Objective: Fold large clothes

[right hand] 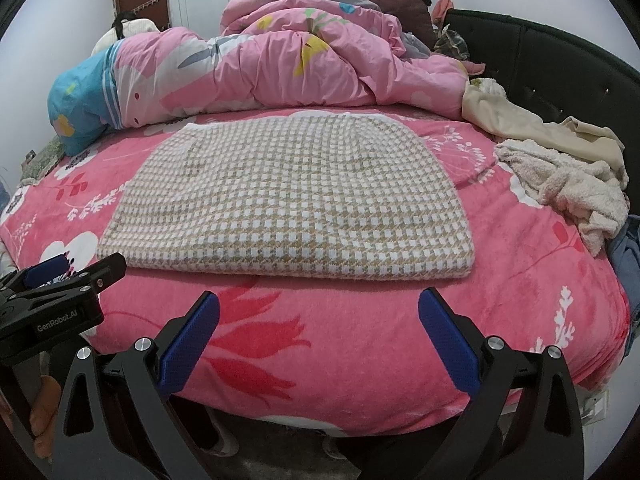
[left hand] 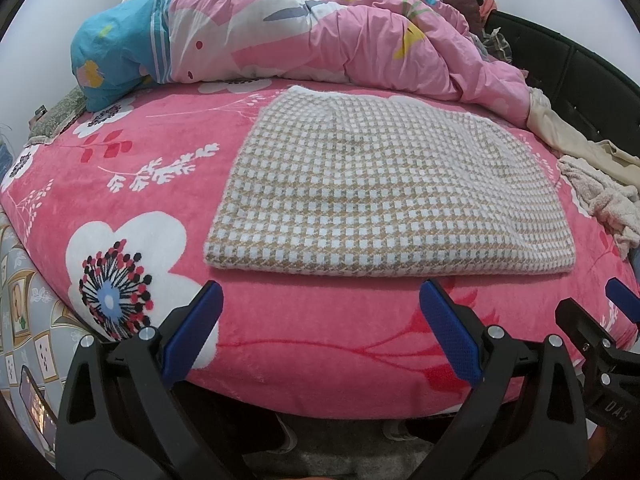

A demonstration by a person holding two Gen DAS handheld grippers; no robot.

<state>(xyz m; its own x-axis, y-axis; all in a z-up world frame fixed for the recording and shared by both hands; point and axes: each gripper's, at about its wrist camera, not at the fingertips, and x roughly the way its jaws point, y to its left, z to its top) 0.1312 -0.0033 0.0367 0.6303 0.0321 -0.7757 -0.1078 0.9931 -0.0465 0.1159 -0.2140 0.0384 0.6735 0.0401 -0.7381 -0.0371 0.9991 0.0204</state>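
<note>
Fingers (left hand: 208,316) of the left gripper (left hand: 320,312) spread wide, nothing between them, held off the near edge of the bed (left hand: 320,344); the fingers (right hand: 440,320) of the right gripper (right hand: 319,316) equally wide apart and empty, same height, just to its right. Each gripper shows at the edge of the other's view. Far left on the bed: blue pillow (left hand: 112,56), touching the bunched pink quilt (left hand: 340,40) that runs across the back. Centre: checked sweater (left hand: 380,196), beige and white, folded into a flat rectangle, lying on the pink floral blanket (left hand: 160,136) in front of the quilt, its near folded edge just beyond both sets of fingertips, not touched by either. Right of it, apart: a heap of cream fleece (right hand: 568,188) with a beige garment (right hand: 532,124) behind, against the dark headboard (right hand: 560,56). A hand (right hand: 42,420) grips the left handle, bottom left of the right view.
</note>
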